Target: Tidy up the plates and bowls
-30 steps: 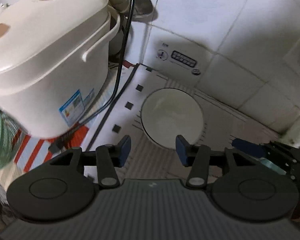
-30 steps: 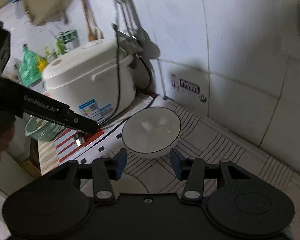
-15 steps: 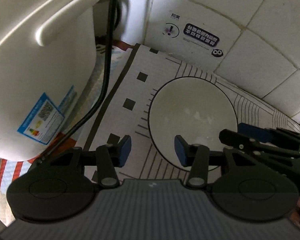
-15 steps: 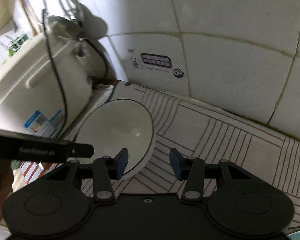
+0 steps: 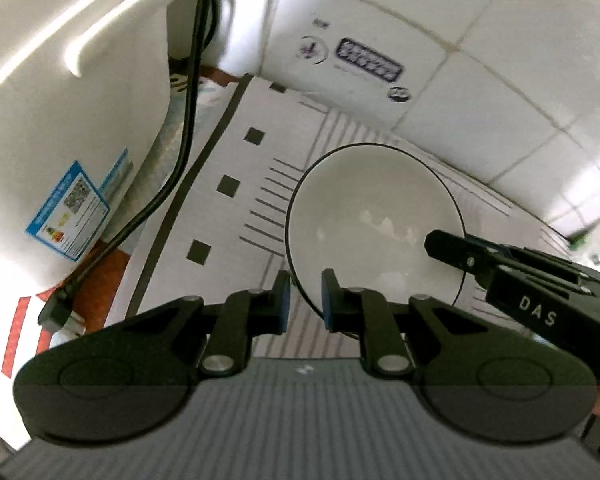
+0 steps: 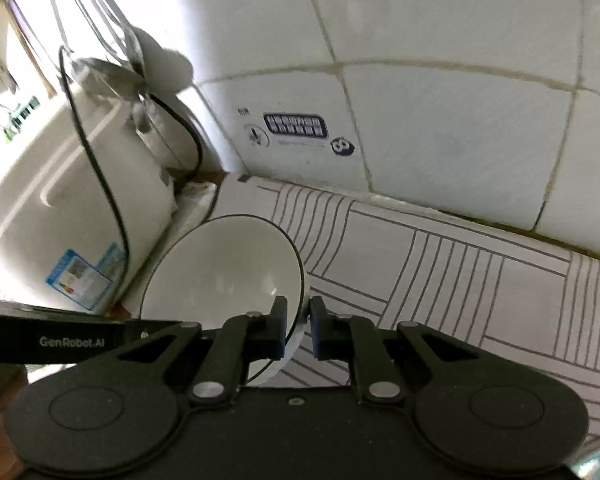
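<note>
A white bowl with a thin black rim (image 5: 374,220) sits on a striped mat (image 5: 260,168) by the tiled wall. My left gripper (image 5: 305,298) is closed on the bowl's near-left rim, one pad inside and one outside. My right gripper (image 6: 298,328) is closed on the bowl's (image 6: 224,268) right rim in the same way. The right gripper's fingers (image 5: 500,260) reach over the bowl's right side in the left wrist view. The left gripper's body (image 6: 72,340) shows at the left in the right wrist view.
A white rice cooker (image 5: 60,120) with a black cord (image 5: 188,120) stands close left of the bowl. The tiled wall (image 6: 420,120) with a sticker (image 6: 296,126) runs just behind. A red-striped cloth (image 5: 12,320) lies under the cooker. Utensils hang above the cooker (image 6: 112,52).
Both grippers have moved in onto the bowl and closed their jaws on its rim, the left on the near-left side, the right on the right side.
</note>
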The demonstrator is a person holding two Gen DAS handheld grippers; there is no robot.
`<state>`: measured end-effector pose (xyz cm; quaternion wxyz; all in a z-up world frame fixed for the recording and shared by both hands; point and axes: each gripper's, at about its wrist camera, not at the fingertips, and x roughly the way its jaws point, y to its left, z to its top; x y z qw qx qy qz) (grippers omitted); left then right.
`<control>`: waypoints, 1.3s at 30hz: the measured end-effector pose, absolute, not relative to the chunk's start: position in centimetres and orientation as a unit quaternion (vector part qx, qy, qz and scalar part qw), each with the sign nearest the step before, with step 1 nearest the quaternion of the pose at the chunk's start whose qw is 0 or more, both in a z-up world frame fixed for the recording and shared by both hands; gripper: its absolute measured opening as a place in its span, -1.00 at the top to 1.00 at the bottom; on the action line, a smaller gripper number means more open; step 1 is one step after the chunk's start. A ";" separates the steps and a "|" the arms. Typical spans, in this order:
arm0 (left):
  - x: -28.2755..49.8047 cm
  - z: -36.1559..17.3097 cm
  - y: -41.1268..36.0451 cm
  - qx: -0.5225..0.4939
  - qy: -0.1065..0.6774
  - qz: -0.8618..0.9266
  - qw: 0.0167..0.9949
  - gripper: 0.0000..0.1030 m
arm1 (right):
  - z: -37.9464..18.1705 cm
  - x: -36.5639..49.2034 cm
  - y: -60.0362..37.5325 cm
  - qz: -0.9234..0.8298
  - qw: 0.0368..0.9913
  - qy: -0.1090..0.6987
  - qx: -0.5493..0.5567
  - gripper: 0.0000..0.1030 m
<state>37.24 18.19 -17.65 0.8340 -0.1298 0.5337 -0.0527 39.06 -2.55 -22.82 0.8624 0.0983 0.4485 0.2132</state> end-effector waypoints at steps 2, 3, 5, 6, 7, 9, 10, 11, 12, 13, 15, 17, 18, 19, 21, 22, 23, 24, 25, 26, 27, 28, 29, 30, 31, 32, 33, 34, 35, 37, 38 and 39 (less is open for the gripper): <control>36.2 -16.2 18.0 -0.132 0.530 -0.054 0.836 0.72 | -21.8 38.1 -3.1 0.213 0.865 0.442 0.102 0.70; 35.7 -15.6 17.8 -0.132 0.529 -0.055 0.836 0.72 | -21.3 37.5 -3.3 0.212 0.867 0.439 0.106 0.70; 34.7 -14.2 17.4 -0.128 0.528 -0.059 0.838 0.72 | -20.2 36.4 -3.9 0.210 0.869 0.434 0.115 0.70; 34.2 -13.6 17.2 -0.123 0.527 -0.063 0.839 0.72 | -19.6 35.7 -4.1 0.209 0.871 0.429 0.117 0.69; 33.8 -13.0 16.9 -0.116 0.526 -0.067 0.840 0.72 | -19.0 35.1 -4.4 0.209 0.873 0.425 0.117 0.69; 32.7 -12.0 16.4 -0.107 0.525 -0.075 0.841 0.72 | -18.1 33.8 -4.9 0.209 0.877 0.417 0.116 0.69; 32.2 -11.6 16.3 -0.104 0.525 -0.077 0.841 0.72 | -17.6 33.2 -5.2 0.210 0.878 0.413 0.118 0.69; 31.7 -11.2 16.1 -0.102 0.526 -0.080 0.840 0.72 | -17.2 32.7 -5.5 0.210 0.880 0.408 0.123 0.69; 31.2 -11.0 15.9 -0.102 0.527 -0.082 0.839 0.72 | -16.9 32.1 -5.9 0.210 0.881 0.403 0.130 0.68; 30.7 -10.8 15.7 -0.100 0.529 -0.085 0.838 0.72 | -16.7 31.6 -6.2 0.211 0.882 0.400 0.135 0.68; 29.7 -10.6 15.2 -0.092 0.535 -0.089 0.835 0.72 | -16.2 30.5 -6.6 0.211 0.884 0.393 0.140 0.68; 28.8 -10.8 14.7 -0.083 0.543 -0.090 0.830 0.72 | -16.0 29.3 -6.8 0.212 0.886 0.389 0.135 0.68; 28.4 -10.9 14.6 -0.079 0.548 -0.091 0.828 0.72 | -16.1 28.8 -6.7 0.212 0.887 0.390 0.129 0.69; 28.1 -11.1 14.5 -0.077 0.552 -0.092 0.825 0.72 | -16.1 28.3 -6.7 0.212 0.887 0.390 0.123 0.69; 27.5 -11.7 14.3 -0.074 0.561 -0.094 0.819 0.72 | -16.3 27.4 -6.7 0.212 0.888 0.393 0.113 0.68; 27.2 -11.9 14.2 -0.073 0.565 -0.095 0.816 0.72 | -16.4 27.1 -6.8 0.212 0.887 0.395 0.113 0.68; 27.0 -12.3 14.1 -0.073 0.570 -0.096 0.813 0.72 | -16.7 26.7 -6.9 0.211 0.886 0.398 0.114 0.68; 26.9 -12.5 14.1 -0.072 0.574 -0.095 0.810 0.72 | -16.9 26.4 -7.0 0.210 0.884 0.401 0.115 0.68; 26.8 -12.8 14.0 -0.072 0.578 -0.094 0.807 0.72 | -17.1 26.2 -7.0 0.209 0.883 0.404 0.116 0.68; 26.6 -13.0 13.9 -0.070 0.584 -0.092 0.804 0.72 | -17.4 25.9 -7.0 0.209 0.882 0.407 0.116 0.68; 26.5 -13.2 13.8 -0.068 0.588 -0.091 0.801 0.72 | -17.5 25.7 -7.0 0.208 0.881 0.409 0.114 0.68; 26.4 -13.4 13.7 -0.067 0.593 -0.090 0.798 0.72 | -17.6 25.3 -6.9 0.208 0.881 0.410 0.109 0.68; 26.3 -13.6 13.6 -0.066 0.597 -0.088 0.795 0.72 | -17.7 25.0 -6.8 0.208 0.882 0.411 0.103 0.68; 26.3 -13.7 13.5 -0.064 0.599 -0.088 0.794 0.72 | -17.8 24.7 -6.6 0.207 0.883 0.410 0.095 0.68; 26.3 -13.8 13.5 -0.062 0.601 -0.087 0.792 0.72 | -17.9 24.5 -6.6 0.207 0.884 0.410 0.090 0.68; 26.3 -13.9 13.4 -0.060 0.604 -0.087 0.790 0.72 | -17.9 24.4 -6.5 0.206 0.884 0.411 0.084 0.68; 26.3 -13.9 13.3 -0.058 0.606 -0.085 0.789 0.72 | -18.0 24.2 -6.4 0.206 0.884 0.412 0.078 0.68; 26.3 -13.9 13.1 -0.055 0.608 -0.083 0.787 0.72 | -18.1 24.2 -6.3 0.206 0.884 0.412 0.074 0.68; 26.4 -14.0 13.0 -0.052 0.611 -0.082 0.786 0.72 | -18.2 24.1 -6.2 0.205 0.884 0.413 0.070 0.68; 26.4 -14.1 12.8 -0.047 0.615 -0.078 0.783 0.72 | -18.3 24.2 -6.2 0.204 0.885 0.414 0.068 0.69; 26.4 -14.3 12.7 -0.046 0.618 -0.076 0.781 0.72 | -18.4 24.1 -6.1 0.203 0.885 0.415 0.066 0.69; 26.5 -14.4 12.7 -0.046 0.622 -0.074 0.778 0.72 | -18.4 24.0 -6.0 0.201 0.885 0.415 0.062 0.69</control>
